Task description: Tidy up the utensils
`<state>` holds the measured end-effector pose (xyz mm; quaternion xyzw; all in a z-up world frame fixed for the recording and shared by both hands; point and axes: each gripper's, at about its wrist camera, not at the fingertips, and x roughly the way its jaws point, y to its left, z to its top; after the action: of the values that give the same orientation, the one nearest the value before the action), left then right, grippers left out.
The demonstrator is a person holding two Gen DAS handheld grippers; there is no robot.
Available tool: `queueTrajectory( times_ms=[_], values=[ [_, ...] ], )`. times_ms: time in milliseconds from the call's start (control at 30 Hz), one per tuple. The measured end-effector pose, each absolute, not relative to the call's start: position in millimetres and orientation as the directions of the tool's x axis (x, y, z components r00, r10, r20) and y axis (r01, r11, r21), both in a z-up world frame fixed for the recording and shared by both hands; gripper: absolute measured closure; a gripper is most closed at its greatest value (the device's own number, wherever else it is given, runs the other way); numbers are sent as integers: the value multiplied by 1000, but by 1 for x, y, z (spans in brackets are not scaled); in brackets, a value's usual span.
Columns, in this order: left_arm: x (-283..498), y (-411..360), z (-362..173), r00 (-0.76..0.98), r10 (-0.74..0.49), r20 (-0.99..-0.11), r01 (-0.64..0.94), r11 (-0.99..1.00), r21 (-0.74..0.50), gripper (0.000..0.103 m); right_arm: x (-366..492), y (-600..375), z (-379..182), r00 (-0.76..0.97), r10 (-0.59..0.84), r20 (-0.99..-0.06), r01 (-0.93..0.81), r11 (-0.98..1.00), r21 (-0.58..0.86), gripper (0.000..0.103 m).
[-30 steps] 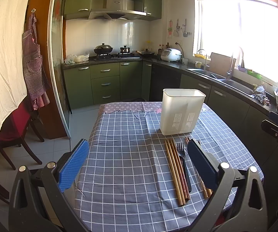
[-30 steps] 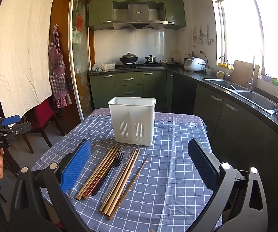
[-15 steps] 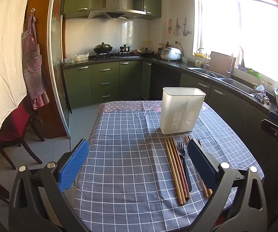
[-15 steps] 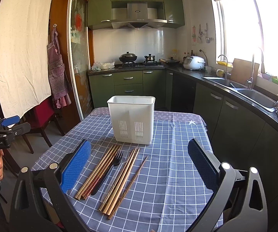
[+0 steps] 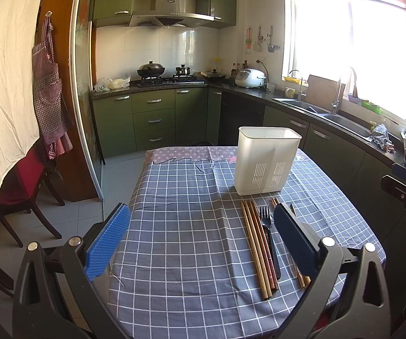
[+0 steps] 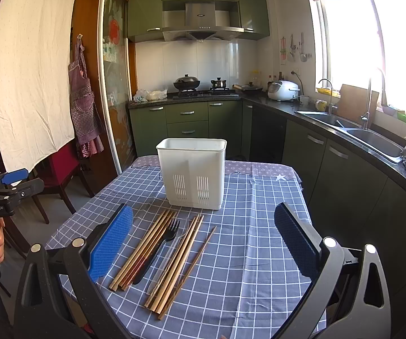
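A white slotted utensil holder [image 5: 266,161] [image 6: 193,171] stands upright on the table. In front of it lie several wooden chopsticks [image 5: 255,248] [image 6: 143,247], a black plastic fork [image 5: 267,230] [image 6: 162,243] and a second bundle of chopsticks [image 6: 180,260]. A clear plastic utensil [image 6: 174,251] lies between the fork and that bundle. My left gripper [image 5: 203,241] is open and empty above the table's near left part. My right gripper [image 6: 203,243] is open and empty, above the near end of the utensils.
The table wears a blue checked cloth [image 5: 191,226] [image 6: 259,240]. A red chair [image 5: 19,186] stands left of it. Green kitchen cabinets [image 5: 152,118] and a counter with a sink [image 6: 372,138] run behind and to the right.
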<state>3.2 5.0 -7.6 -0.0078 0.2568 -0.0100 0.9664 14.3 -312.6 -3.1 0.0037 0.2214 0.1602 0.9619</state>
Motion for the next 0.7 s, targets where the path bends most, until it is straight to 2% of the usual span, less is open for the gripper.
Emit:
queueTrajectory(
  times_ms=[533, 700],
  values=[
    [3, 6, -10, 866, -22, -499, 15, 1000, -19, 6, 16, -313, -6, 849, 306, -430, -302, 950, 79, 4],
    [16, 2, -16, 849, -23, -528, 29, 1000, 3, 6, 25, -311, -10, 837, 295, -461, -299, 952, 68, 4]
  ],
)
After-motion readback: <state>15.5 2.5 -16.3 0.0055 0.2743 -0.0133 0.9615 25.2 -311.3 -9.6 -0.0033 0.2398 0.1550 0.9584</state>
